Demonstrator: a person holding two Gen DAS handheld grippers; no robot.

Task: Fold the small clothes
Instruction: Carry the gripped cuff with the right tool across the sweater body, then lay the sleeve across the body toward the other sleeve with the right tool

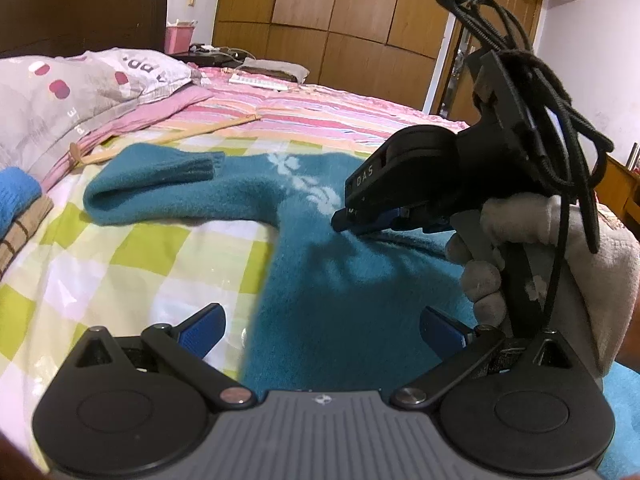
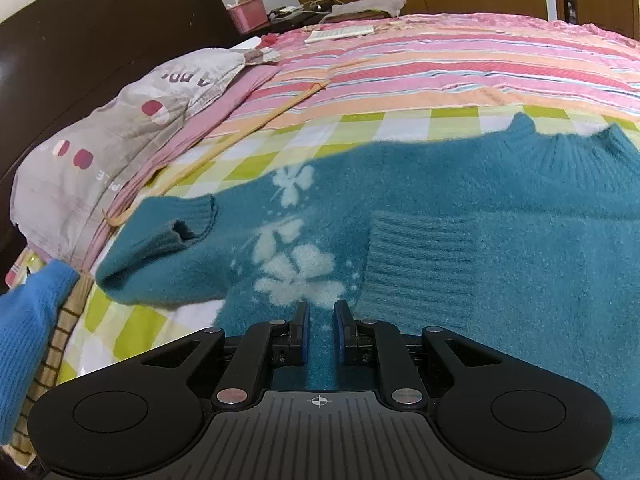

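Note:
A teal sweater with white flowers lies flat on the checked bedspread. One sleeve is folded in, its cuff facing the chest. A ribbed cuff lies across the body. My right gripper, held by a gloved hand, points down with its jaws nearly together, pinching a ridge of the sweater just below the flowers. My left gripper hovers open over the sweater's lower left edge with nothing between its fingers.
A grey spotted pillow and a dark headboard are at the left. Folded blue and brown striped clothes lie at the left edge. A thin wooden stick rests beyond the sweater. Striped bedding stretches behind.

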